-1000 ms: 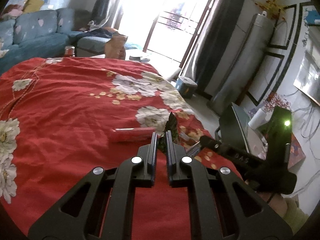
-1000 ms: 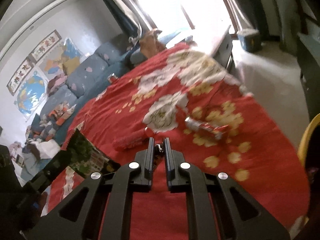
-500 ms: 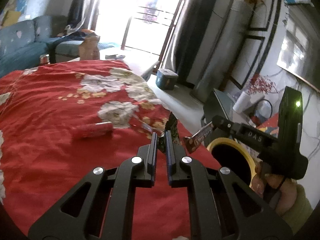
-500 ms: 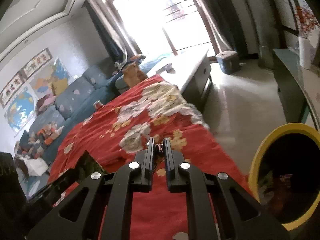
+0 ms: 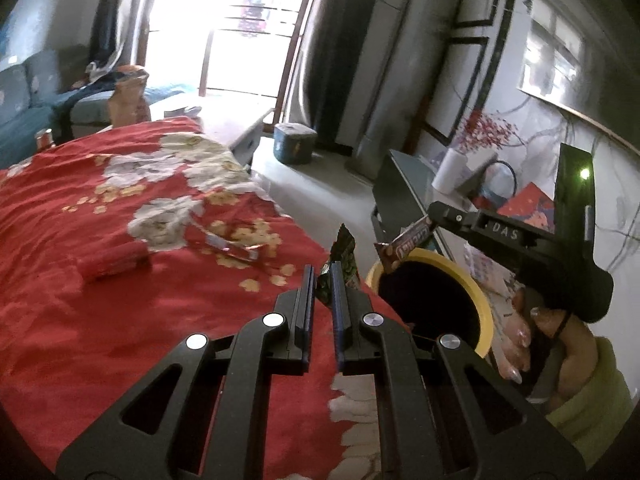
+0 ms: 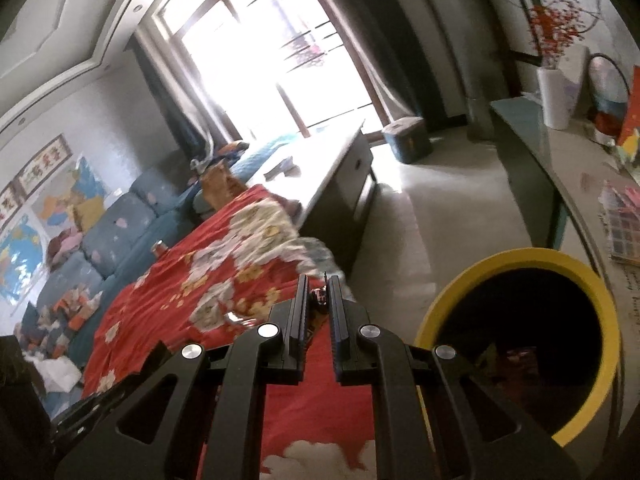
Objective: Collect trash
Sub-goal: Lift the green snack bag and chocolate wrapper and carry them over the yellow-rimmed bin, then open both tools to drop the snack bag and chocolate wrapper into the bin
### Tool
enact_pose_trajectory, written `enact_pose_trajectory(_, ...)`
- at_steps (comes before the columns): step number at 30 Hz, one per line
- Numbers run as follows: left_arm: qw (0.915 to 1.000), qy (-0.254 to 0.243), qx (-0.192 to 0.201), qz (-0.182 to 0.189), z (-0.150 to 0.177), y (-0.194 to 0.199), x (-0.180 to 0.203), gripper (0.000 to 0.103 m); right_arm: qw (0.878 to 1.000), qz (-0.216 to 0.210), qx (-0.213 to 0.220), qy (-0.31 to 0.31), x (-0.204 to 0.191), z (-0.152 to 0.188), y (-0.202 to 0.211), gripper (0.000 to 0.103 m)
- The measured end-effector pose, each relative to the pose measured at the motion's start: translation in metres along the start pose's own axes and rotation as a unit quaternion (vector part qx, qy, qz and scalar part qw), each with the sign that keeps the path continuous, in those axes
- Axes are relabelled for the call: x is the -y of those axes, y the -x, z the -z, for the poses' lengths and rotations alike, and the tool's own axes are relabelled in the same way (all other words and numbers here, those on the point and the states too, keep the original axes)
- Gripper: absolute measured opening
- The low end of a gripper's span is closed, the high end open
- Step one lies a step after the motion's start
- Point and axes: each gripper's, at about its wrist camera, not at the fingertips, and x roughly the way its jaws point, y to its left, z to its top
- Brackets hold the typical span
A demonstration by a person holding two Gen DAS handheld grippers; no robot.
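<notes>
My left gripper (image 5: 322,270) is shut on a green snack wrapper (image 5: 343,254) that sticks up between its fingers, at the red bedspread's right edge. To its right, my right gripper (image 5: 430,221) is shut on a brown candy bar wrapper (image 5: 406,243), held over the far rim of a yellow-rimmed black bin (image 5: 482,304). In the right wrist view, the right gripper (image 6: 319,280) shows only a dark bit of that wrapper (image 6: 320,295) between its pads, and the bin (image 6: 520,254) gapes to the lower right.
A red stick-shaped packet (image 5: 114,262) and a shiny crumpled wrapper (image 5: 236,248) lie on the flowered red bedspread (image 5: 80,340). A grey side table (image 5: 400,196) stands behind the bin. A blue box (image 5: 294,142) sits on the floor near the window.
Both grippers have swung right, off the bed's middle and toward the bin, each still holding its wrapper. The bin has come into both views, and the candy bar now hangs over its rim.
</notes>
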Motion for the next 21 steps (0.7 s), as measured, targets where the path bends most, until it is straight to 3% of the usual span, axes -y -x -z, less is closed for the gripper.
enact_pose_trajectory(21, 0.9924, -0.105, -0.027, 0.058, 0.005, -0.051, 0.095, 0.005, 0.991, 0.120, 0.053, -0.018, 0.094, -0.006, 0.037, 0.010)
